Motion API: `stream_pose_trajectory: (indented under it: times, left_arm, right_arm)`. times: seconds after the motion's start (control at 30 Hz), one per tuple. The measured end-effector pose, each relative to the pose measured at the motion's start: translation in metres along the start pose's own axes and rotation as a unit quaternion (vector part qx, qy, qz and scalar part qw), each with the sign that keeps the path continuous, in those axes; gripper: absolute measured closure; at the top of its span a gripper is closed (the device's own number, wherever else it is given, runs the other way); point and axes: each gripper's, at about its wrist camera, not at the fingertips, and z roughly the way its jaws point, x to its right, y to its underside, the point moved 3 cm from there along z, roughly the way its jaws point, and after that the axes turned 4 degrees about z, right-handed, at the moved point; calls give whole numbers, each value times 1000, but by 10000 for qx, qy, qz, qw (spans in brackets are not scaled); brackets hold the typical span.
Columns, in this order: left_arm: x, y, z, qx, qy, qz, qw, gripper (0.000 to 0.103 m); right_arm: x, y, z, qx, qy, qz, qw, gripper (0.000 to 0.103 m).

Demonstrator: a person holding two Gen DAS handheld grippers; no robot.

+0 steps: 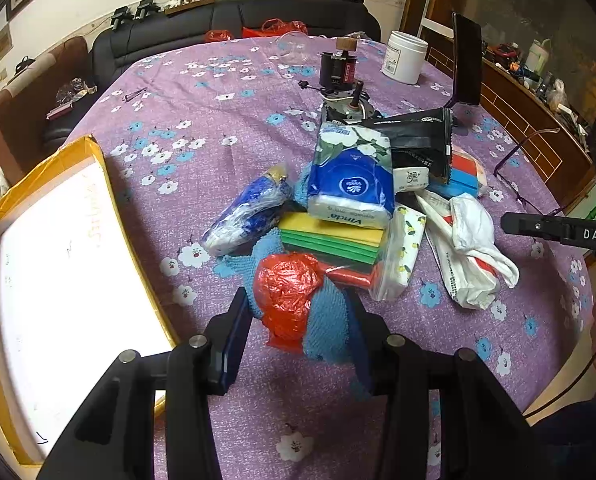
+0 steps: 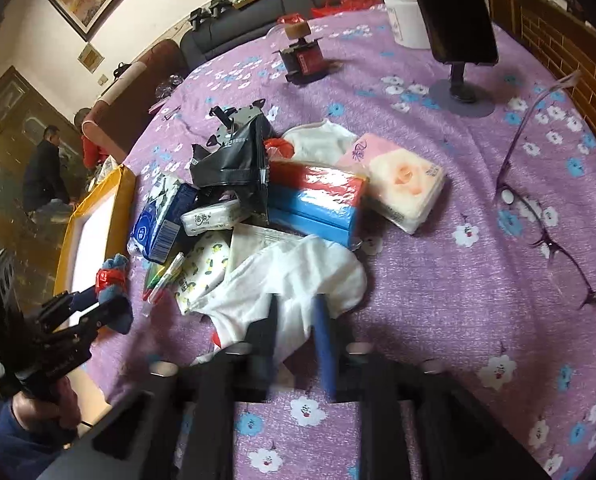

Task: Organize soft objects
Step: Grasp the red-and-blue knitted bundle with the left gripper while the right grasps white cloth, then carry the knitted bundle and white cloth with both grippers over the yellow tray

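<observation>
Left hand-held gripper (image 1: 298, 320) clamps one red bag (image 1: 286, 292), one blue cloth (image 1: 325, 328); right hand-held gripper (image 2: 296, 312) pinches one white bag (image 2: 298, 276).

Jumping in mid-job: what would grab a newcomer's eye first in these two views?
The heap of tissue packs and bags at the middle of the purple flowered cloth. Nearer, the left gripper is shut on a blue cloth and red bag, while the right gripper clamps the white bag.

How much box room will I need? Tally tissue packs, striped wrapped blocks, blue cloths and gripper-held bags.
Tissue packs: 4 (Vinda, small white, lemon-print, pink)
Striped wrapped blocks: 2 (yellow-green, red-blue)
Blue cloths: 1
Gripper-held bags: 2 (red bag, white bag)
Total: 9
</observation>
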Motion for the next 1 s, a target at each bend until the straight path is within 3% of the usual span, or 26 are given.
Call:
stream_pose_trajectory:
  times: [0.03, 0.07, 0.17, 0.2, 0.23, 0.27, 0.3, 0.4, 0.7, 0.83, 1.0]
  left_arm:
    - [1, 0, 0, 2, 5, 19, 10000, 59]
    - [3, 0, 0, 3, 3, 32, 10000, 59]
    - [5, 1, -1, 8, -6, 59, 10000, 59]
    - [5, 2, -1, 9, -16, 55, 10000, 59]
    - [4, 2, -2, 10, -15, 41, 10000, 59]
    - [5, 2, -2, 12, -8, 31, 10000, 59]
    - [5, 2, -2, 18, -19, 24, 10000, 59]
    - [4, 3, -4, 54, -39, -10, 10000, 59]
    - [-5, 1, -15, 212, -156, -180, 9995, 59]
    - [-12, -1, -22, 275, -231, -240, 9991, 59]
    - [-23, -3, -33, 399, -412, -279, 9980, 59]
  right_arm:
    - [0, -2, 1, 37, 72, -25, 10000, 27]
    - [1, -6, 4, 90, 130, -64, 9999, 17]
    - [-1, -11, 13, 110, 202, -142, 9996, 17]
    - [-1, -13, 18, 48, 192, -161, 9997, 19]
    - [-1, -14, 25, -22, 165, -195, 9997, 29]
    - [-2, -15, 34, -149, 207, -231, 9994, 52]
    - [0, -14, 40, -265, 268, -203, 9991, 63]
    - [3, -12, 37, -271, 176, -63, 9995, 87]
    - [-6, 5, -20, 184, -227, -179, 9994, 88]
    - [-31, 5, -39, 441, -422, -511, 9968, 88]
    - [-65, 4, -41, 446, -670, -876, 9929, 88]
